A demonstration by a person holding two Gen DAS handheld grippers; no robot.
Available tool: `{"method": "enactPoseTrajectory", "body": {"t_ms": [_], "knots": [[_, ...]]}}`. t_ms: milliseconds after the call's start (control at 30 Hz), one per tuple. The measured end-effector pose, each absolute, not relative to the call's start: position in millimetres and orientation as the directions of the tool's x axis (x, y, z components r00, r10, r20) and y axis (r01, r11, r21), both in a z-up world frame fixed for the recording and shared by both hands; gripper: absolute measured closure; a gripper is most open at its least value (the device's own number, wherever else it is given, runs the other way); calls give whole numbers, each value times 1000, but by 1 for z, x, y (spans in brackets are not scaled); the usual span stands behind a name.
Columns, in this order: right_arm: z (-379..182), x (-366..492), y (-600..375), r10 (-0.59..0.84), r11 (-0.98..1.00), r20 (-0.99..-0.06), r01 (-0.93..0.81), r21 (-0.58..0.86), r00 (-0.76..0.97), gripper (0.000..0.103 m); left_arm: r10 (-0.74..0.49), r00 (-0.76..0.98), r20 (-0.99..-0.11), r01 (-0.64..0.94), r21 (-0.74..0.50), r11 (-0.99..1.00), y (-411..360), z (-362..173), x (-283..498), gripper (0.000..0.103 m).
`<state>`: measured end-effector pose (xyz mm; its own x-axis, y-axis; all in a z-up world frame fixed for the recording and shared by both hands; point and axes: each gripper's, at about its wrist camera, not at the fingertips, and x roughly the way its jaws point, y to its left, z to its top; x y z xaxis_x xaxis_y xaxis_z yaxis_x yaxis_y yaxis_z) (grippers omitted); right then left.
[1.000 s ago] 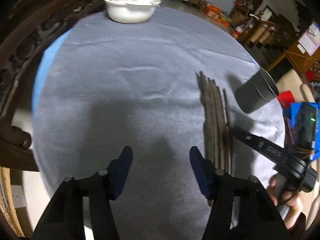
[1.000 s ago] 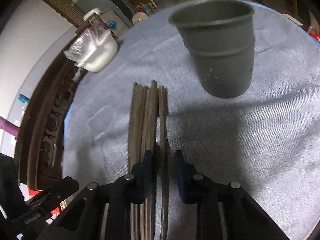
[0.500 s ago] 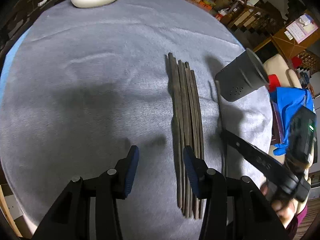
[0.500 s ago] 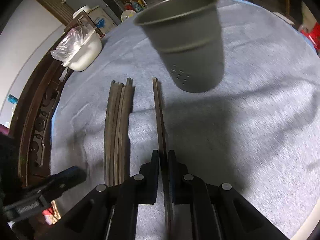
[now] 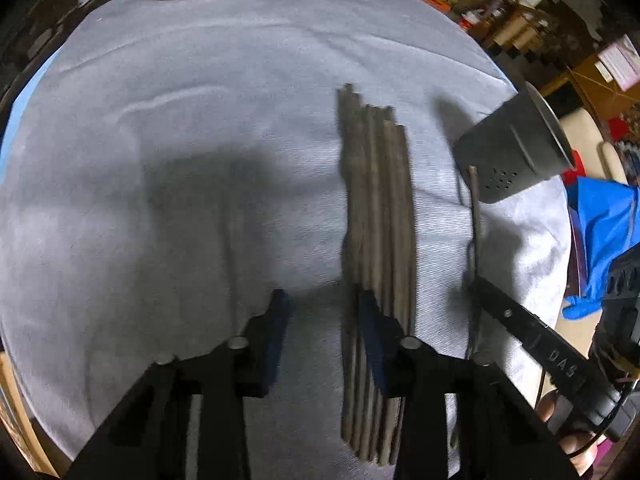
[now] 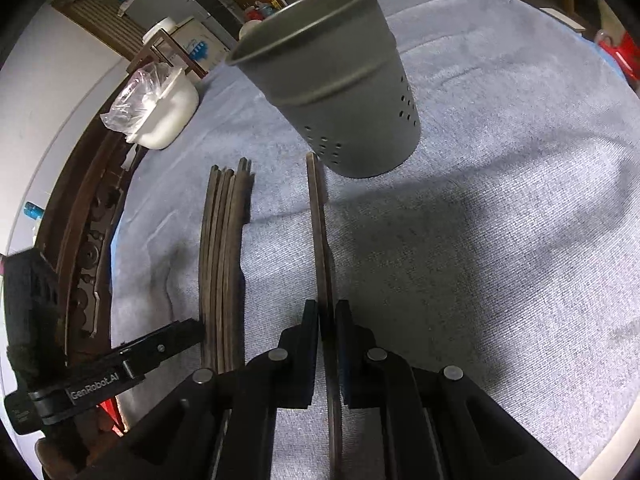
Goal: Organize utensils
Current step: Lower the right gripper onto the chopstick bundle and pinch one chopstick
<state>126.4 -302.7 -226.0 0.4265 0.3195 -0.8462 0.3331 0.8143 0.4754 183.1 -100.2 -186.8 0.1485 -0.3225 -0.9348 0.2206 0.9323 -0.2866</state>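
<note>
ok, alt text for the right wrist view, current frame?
The right gripper is shut on a single dark wooden chopstick whose tip points at a grey perforated metal cup. A bundle of dark wooden chopsticks lies to its left on the grey tablecloth, with the left gripper's finger beside it.

At the lower left of the right wrist view we read "GenRobot.AI" on the left gripper; the right gripper shows "DAS".

Open cloth spreads left of the chopstick bundle; the grey cup blocks the far right, the white bowl the far left.
</note>
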Motion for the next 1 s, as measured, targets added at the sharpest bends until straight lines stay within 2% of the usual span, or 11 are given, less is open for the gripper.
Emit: {"method": "enactPoseTrajectory", "body": {"t_ms": [100, 133, 200, 300, 567, 800, 867, 1000], "knots": [[-222, 125, -304, 317, 822, -844, 319, 472, 433, 91, -318, 149, -936, 209, -284, 936, -87, -188, 177, 70], [-220, 126, -303, 321, 825, -840, 306, 474, 438, 91, -309, 151, -939, 201, -277, 940, -83, -188, 176, 81], [-216, 131, -300, 315, 829, -839, 302, 471, 444, 91, -312, 142, -939, 168, -288, 943, -70, -190, 175, 87], [-216, 141, -296, 289, 838, -852, 315, 446, 437, 91, -355, 112, -928, 139, -339, 931, -58, -190, 175, 87], [-225, 146, -298, 287, 826, -848, 334, 455, 446, 93, -360, 120, -925, 209, -331, 920, -83, -184, 182, 87], [-222, 133, -305, 298, 825, -856, 338, 454, 423, 95, -367, 124, -922, 179, -343, 922, -92, -191, 194, 85], [-224, 132, -305, 334, 806, -845, 339, 486, 418, 95, -348, 122, -929, 166, -326, 930, -88, -194, 196, 94], [-225, 127, -297, 360, 799, -839, 329, 503, 407, 95, -355, 116, -928, 161, -335, 928, -73, -193, 191, 96]]}}
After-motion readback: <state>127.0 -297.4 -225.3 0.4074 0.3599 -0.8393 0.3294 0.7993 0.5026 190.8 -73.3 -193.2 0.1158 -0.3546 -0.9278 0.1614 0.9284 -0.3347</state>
